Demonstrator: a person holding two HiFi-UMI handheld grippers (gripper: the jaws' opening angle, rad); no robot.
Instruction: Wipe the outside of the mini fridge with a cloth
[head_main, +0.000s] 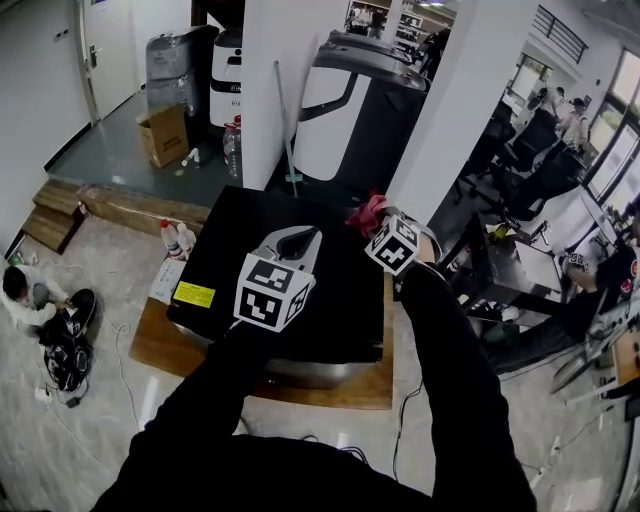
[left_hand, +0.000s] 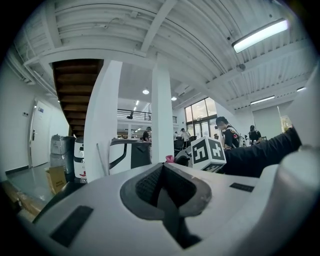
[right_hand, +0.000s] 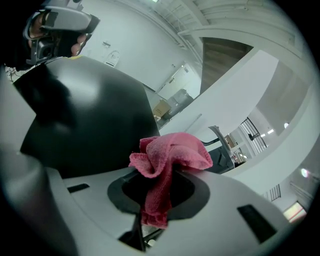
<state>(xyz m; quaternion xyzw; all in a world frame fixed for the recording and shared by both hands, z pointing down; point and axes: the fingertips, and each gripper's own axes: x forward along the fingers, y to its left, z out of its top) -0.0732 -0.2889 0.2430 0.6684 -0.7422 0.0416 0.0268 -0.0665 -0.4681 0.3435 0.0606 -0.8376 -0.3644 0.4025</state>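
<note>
The right tool (right_hand: 160, 186) clamps a crumpled pink terry cloth (right_hand: 171, 151), bunched forward to rub the glossy black mini fridge (head_main: 335, 300); the left tool (left_hand: 163, 184) hovers closed, empty.

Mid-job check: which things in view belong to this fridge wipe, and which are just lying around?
Job:
mini fridge
pink cloth, clamped in the right gripper
left gripper, shut, empty

Lying about:
cardboard box
spray bottles on the floor beside the fridge
water bottle

Black sleeves (head_main: 450, 380); left tool (head_main: 300, 243), right tool (head_main: 375, 222) white, black-white marker cubes (head_main: 272, 292)
</note>
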